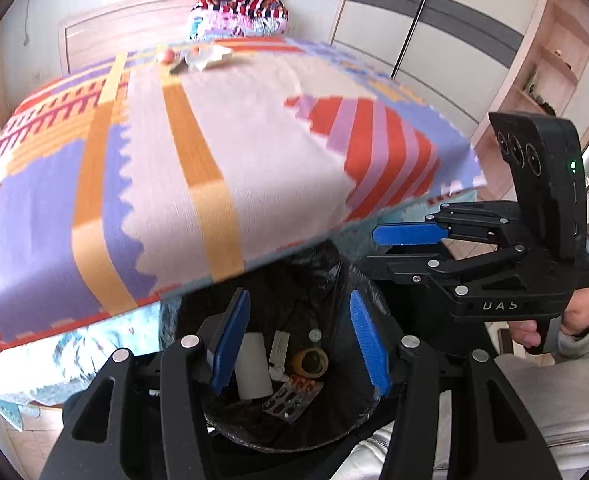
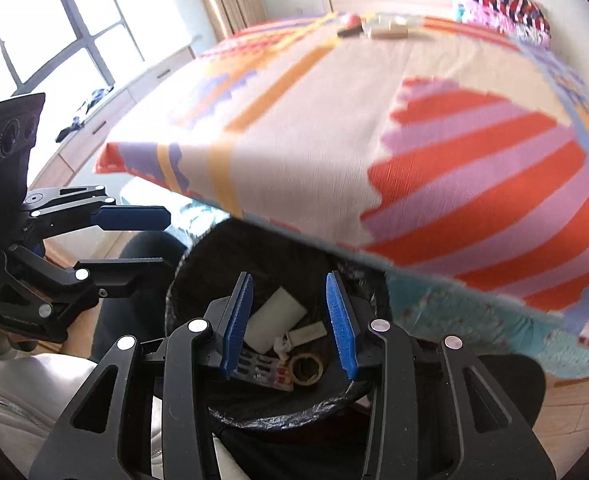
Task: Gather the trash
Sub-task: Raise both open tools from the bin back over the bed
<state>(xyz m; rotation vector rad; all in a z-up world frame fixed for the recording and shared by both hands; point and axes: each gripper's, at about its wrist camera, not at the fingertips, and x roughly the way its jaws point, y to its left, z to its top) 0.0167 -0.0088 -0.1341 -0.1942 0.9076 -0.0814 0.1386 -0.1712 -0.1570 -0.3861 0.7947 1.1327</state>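
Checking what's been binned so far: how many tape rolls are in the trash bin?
1: the tape roll lies at the bottom of the bin, beside the blister pack. Others may be hidden underneath.

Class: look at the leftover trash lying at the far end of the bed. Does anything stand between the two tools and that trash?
Nothing visible does. Both the left tool and the right tool hang empty over the lined trash bin at the bed's near corner. Only bare patterned bedspread lies between them and the leftover trash.
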